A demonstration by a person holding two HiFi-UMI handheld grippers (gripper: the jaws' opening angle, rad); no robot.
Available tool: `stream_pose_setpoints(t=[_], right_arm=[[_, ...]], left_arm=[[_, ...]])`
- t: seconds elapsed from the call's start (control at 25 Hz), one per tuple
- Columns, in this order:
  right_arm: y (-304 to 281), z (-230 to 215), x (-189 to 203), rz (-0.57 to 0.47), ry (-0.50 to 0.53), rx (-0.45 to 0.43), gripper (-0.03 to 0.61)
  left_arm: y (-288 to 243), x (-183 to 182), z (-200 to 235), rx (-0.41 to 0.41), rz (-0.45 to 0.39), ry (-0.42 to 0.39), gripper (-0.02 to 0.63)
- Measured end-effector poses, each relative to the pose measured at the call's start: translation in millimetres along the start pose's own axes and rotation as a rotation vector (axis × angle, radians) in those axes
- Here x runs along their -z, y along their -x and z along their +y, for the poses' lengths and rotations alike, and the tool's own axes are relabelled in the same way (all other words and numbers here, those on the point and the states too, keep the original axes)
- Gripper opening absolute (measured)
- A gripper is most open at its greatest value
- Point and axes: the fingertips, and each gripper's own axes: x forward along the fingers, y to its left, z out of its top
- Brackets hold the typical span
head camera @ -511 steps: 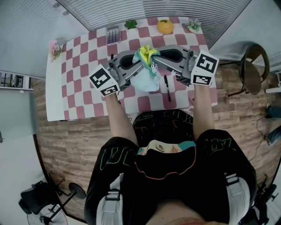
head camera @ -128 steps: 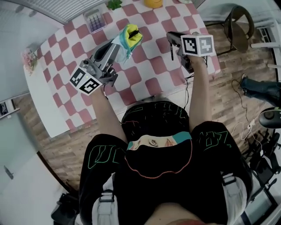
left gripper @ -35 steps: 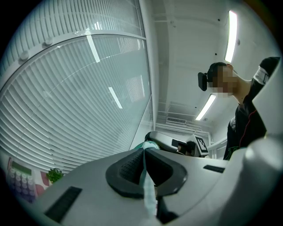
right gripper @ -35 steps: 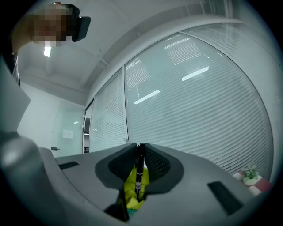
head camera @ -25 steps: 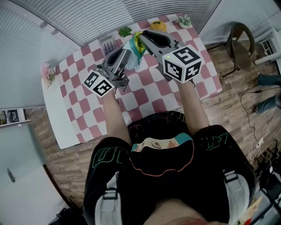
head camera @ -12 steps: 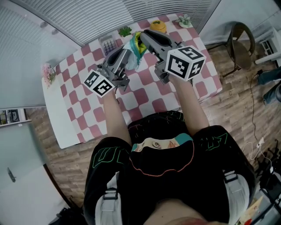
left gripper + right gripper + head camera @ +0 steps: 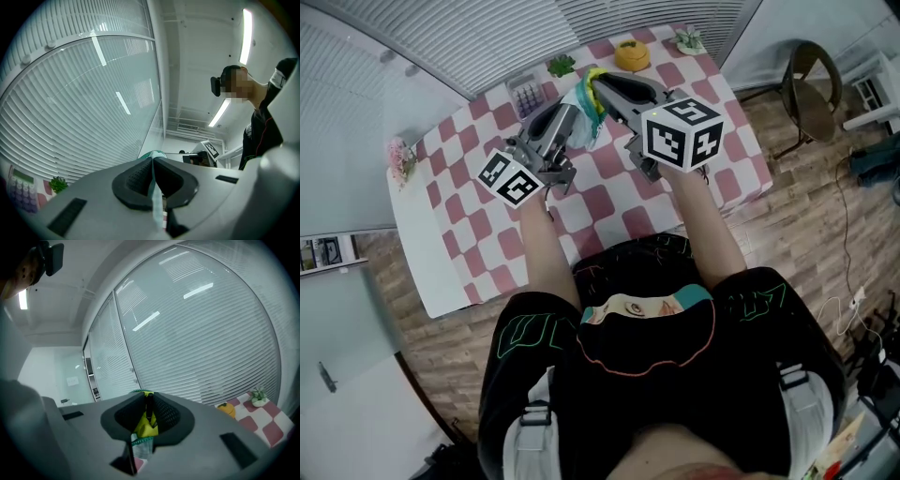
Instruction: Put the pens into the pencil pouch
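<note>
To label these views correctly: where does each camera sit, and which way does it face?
Left gripper view: on the left tongs, aimed up at blinds; the person's torso shows right.
Right gripper view: on the right tongs, facing blinds; they grip a pen; the person's head shows upper-left.
Head view: on the person's head, steeply down at the table; forearms and lap show.
Shared: all three show the pouch.

The left gripper (image 7: 153, 164) has its fingers (image 7: 133, 180) pressed together on a thin teal edge of the pencil pouch (image 7: 155, 206). A small plant (image 7: 58, 183) sits at eight o'clock, below slatted blinds (image 7: 84, 103).
</note>
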Motion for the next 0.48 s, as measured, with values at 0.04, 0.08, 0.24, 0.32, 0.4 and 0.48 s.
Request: stream_pose_setpoints(t=[0.04, 0.08, 0.24, 0.32, 0.4, 0.48], right_arm=[[1, -1, 2, 0.013, 0.008, 0.009, 0.063], [2, -3, 5, 0.029, 0.019, 0.021, 0.063], [5, -8, 18, 0.100, 0.118, 0.061, 0.064], [8, -9, 21, 0.107, 0.160, 0.068, 0.064], [12, -10, 20, 0.098, 0.178, 0.063, 0.066], [16, -13, 15, 0.076, 0.183, 0.057, 0.080]], left_arm=[[0, 1, -1, 0.002, -0.001, 0.003, 0.002], [-1, 2, -3, 0.005, -0.002, 0.006, 0.002], [-6, 6, -9, 0.021, -0.011, 0.019, 0.002], [-7, 10, -11, 0.015, -0.016, 0.025, 0.002], [-7, 13, -10, -0.013, -0.021, 0.027, 0.002], [-6, 17, -6, -0.068, -0.032, 0.034, 0.002]])
